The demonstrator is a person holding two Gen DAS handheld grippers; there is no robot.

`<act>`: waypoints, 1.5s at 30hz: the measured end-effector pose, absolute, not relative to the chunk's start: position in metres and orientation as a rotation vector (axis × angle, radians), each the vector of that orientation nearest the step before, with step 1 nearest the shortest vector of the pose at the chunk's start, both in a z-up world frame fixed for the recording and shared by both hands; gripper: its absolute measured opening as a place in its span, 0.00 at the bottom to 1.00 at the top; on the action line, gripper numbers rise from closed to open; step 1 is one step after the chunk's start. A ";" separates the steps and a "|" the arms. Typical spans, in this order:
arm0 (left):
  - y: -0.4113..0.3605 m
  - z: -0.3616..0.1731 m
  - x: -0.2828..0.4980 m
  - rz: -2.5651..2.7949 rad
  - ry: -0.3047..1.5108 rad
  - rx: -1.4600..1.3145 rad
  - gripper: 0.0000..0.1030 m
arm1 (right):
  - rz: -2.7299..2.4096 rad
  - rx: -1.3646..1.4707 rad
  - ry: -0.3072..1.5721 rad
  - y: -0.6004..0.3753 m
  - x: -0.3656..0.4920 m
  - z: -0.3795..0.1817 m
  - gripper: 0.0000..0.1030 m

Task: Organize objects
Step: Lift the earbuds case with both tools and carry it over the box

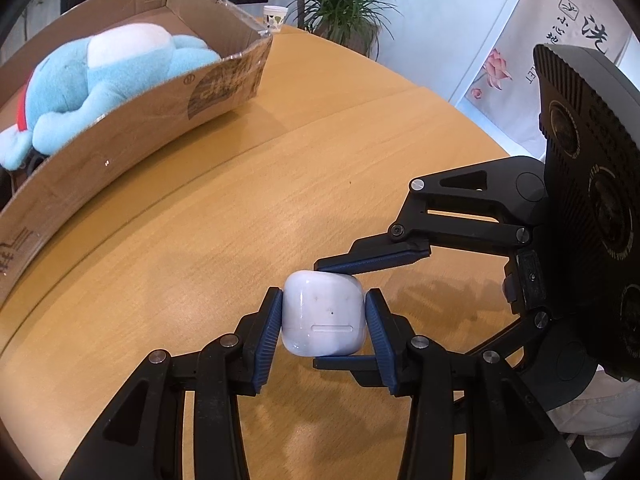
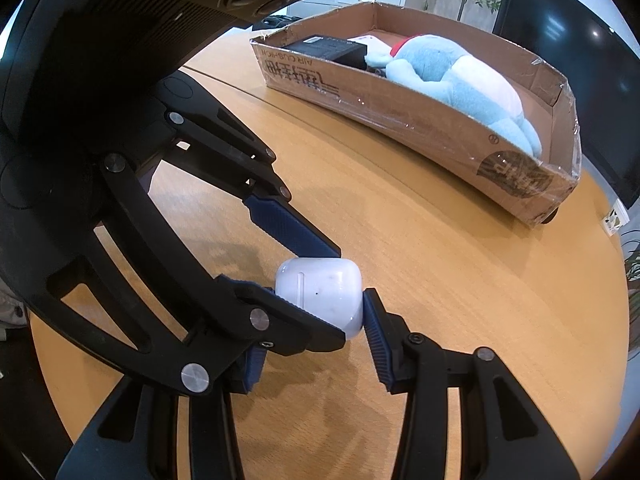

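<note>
A white earbud case (image 1: 324,314) sits low over the wooden table (image 1: 224,208). My left gripper (image 1: 324,320) is shut on its left and right sides. My right gripper (image 1: 340,312) comes in from the right with one finger above the case and one below, touching it. In the right wrist view the case (image 2: 324,292) is between my right gripper's pads (image 2: 312,320), and the left gripper's fingers (image 2: 288,224) cross in from the upper left. A cardboard box (image 1: 132,128) holds a light blue plush toy (image 1: 100,80); both show in the right wrist view, box (image 2: 420,120) and plush (image 2: 456,76).
The box also holds a black flat item (image 2: 332,50) at its far end. A paper cup (image 1: 275,18) stands at the table's far edge near a potted plant (image 1: 340,4). A dark monitor (image 2: 560,60) stands behind the box.
</note>
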State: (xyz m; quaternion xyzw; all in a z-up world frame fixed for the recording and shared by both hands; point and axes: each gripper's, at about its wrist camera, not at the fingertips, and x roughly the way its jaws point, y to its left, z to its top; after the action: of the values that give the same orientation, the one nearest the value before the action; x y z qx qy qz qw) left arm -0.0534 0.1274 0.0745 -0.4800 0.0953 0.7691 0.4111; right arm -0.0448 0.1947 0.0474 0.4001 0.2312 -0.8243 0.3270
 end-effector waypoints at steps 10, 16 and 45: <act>0.124 0.107 -0.066 1.965 0.242 -1.154 0.39 | -2.185 1.006 0.648 0.199 -0.054 0.077 0.40; 0.124 0.124 -0.079 1.970 0.242 -1.127 0.39 | -2.198 0.996 0.678 0.198 -0.068 0.090 0.40; 0.174 0.192 -0.177 1.996 0.319 -1.054 0.39 | -2.250 0.960 0.763 0.228 -0.167 0.157 0.40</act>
State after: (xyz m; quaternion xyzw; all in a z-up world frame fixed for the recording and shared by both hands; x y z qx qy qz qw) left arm -0.1770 0.1736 0.1925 -0.4202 0.1272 0.7954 0.4178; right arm -0.1666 0.2282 0.1568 0.3592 0.2854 -0.8414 0.2856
